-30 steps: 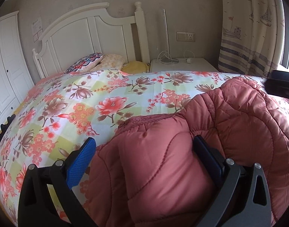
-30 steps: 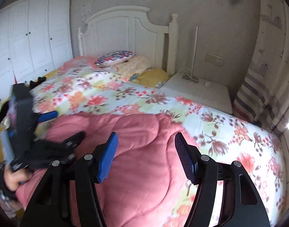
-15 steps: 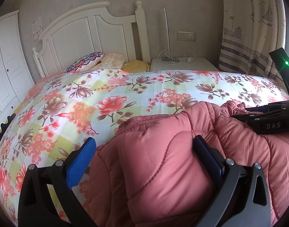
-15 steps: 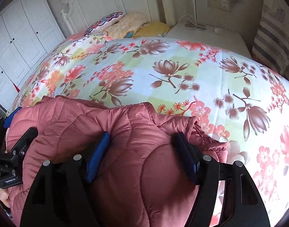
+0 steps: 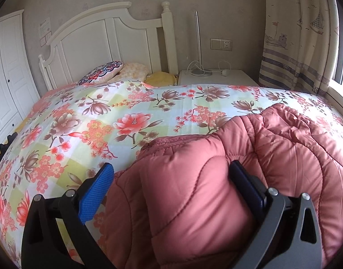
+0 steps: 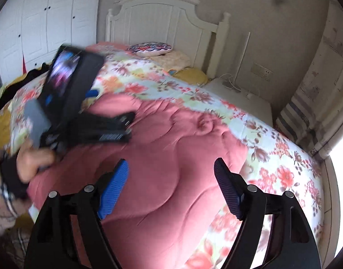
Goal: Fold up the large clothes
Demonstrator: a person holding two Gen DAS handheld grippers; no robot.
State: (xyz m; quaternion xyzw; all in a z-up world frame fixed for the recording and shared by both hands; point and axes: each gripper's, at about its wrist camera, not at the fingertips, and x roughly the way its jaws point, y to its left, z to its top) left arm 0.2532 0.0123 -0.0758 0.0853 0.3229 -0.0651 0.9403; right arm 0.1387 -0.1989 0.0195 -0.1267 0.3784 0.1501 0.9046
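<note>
Bedroom walls in pale beige frame a bed [image 5: 66, 121] under a floral quilt, with a white panelled headboard [image 5: 99, 38] behind it, a white nightstand [image 5: 218, 77] beside it and a ship-print curtain [image 5: 299, 35] at the window. Across the near part of the quilt lies the task's garment, a large puffy dusty-pink quilted coat [image 5: 272, 152], bunched and partly doubled over itself.

Judging from the task, the step in hand is laying one fold of the coat flat. To do it well, the anchoring side should hold its corner steady while the freed side smooths the padded layer outward, so trapped air escapes and the edges line up before the next fold; thick filling will spring back if it is let go too soon.

The left gripper [image 5: 171, 179] has its jaws spread wide around a thick roll of the coat: the right pad is sunk into the fabric, while the blue left pad [image 5: 95, 190] stands just beside the roll, so a firm pinch cannot be confirmed. In the right wrist view, a hand [image 6: 34, 159] holds that same tool low on the coat's left edge.

The right gripper [image 6: 171, 190] hovers above the coat's middle; its jaws have just been opening and stand wide, with nothing pressed between the pads.
</note>
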